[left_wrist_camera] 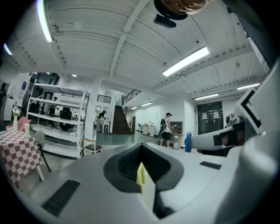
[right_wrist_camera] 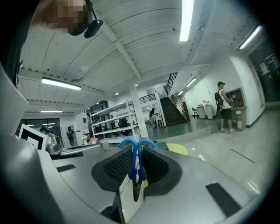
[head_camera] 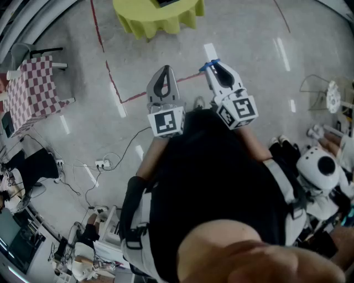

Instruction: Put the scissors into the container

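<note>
Your right gripper (right_wrist_camera: 137, 151) is clamped on the scissors (right_wrist_camera: 136, 162) at the blue handles, held above the floor (head_camera: 251, 38); your left gripper (left_wrist_camera: 141, 169) is closed, empty. No container in view: swinging around searching could twist them loose.

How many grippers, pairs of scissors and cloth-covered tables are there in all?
Grippers: 2, left gripper and right gripper
Pairs of scissors: 1, clamped in the right gripper
Tables: 2, yellow table and checkered table
Total: 5
</note>
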Demonstrator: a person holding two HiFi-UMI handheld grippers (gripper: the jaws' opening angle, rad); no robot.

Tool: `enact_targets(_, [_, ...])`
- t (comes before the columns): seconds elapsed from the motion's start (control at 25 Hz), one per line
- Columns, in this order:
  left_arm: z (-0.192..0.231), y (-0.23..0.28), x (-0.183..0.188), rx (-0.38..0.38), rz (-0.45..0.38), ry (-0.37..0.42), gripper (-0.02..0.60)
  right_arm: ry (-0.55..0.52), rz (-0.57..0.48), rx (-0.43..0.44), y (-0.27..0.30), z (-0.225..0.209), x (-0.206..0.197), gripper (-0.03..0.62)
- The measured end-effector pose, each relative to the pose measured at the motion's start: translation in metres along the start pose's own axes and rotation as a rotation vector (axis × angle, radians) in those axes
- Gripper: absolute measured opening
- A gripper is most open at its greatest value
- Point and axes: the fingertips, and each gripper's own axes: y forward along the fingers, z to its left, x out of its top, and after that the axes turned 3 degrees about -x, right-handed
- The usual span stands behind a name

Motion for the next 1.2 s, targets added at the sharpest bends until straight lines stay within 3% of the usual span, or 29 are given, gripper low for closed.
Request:
enact_targets(0.56, [0.01, -0.005, 0.0, -0.019, -0.009, -0.018, -0.003, 0.022, 0.004, -0.014, 0.004, 0.012, -0.004, 0.074])
enact_targets(1.2, [0.069, -0.011, -0.012, -0.081, 0.018, -0.027, -0.003, 0.015, -0.01, -0.059, 0.038, 0.061, -0.009, 0.074])
